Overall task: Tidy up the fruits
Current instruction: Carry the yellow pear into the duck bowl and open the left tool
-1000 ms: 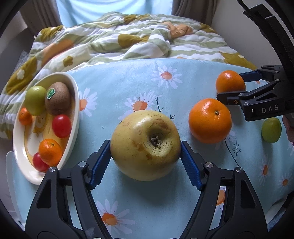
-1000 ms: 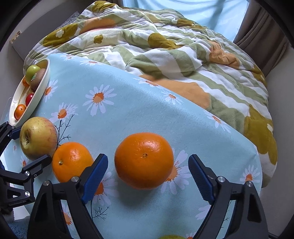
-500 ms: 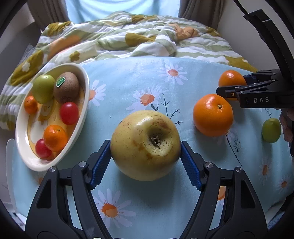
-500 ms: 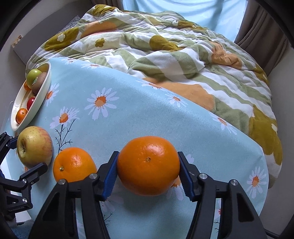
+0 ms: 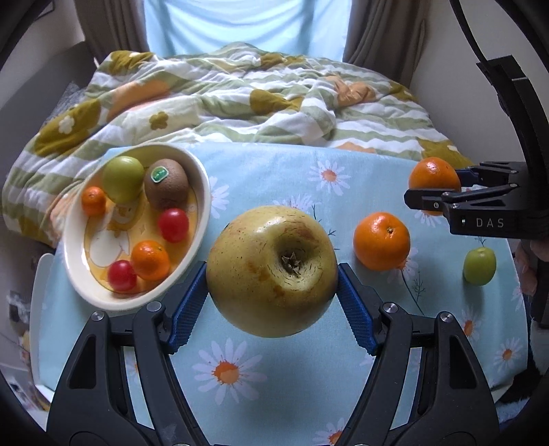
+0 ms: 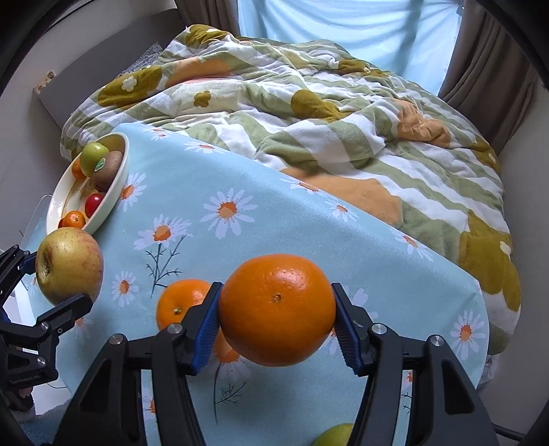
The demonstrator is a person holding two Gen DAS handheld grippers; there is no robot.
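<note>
Apple (image 5: pixel 271 271) clamped between the blue pads of the left gripper (image 5: pixel 272 291), pads tight on both flanks, held clear of the tablecloth (image 5: pixel 274 171) with its shadow below. Blossom-end dimple faces the left camera, so its core axis runs roughly along the fingers; the body is near round. In the right view the apple (image 6: pixel 68 266) sits at far left, just short of the bowl's near rim.

Big orange (image 6: pixel 277 308) pinched in the right gripper (image 6: pixel 276 324), jaws closed onto its sides, navel dimple facing the right camera, held above the cloth. From the left view it shows at far right (image 5: pixel 433 176) with the right gripper's black fingers across it.

Bowl (image 5: pixel 197 240) sits left of the apple, close by. Inside: green fruit (image 5: pixel 123 178), kiwi (image 5: pixel 166 183) with a green sticker, two red tomatoes (image 5: pixel 173 224), and two small oranges (image 5: pixel 150 259). The bowl holds all of these with bare floor showing in the middle.

Loose on the cloth: a second orange (image 5: pixel 381 241) right of the apple, well apart from it, and a small green fruit (image 5: pixel 479 266) further right.

Surface is a light blue daisy-print cloth. Behind it lies a rumpled striped quilt (image 6: pixel 308 113), then a pale blue curtain (image 6: pixel 343 31) with brown drapes either side.
</note>
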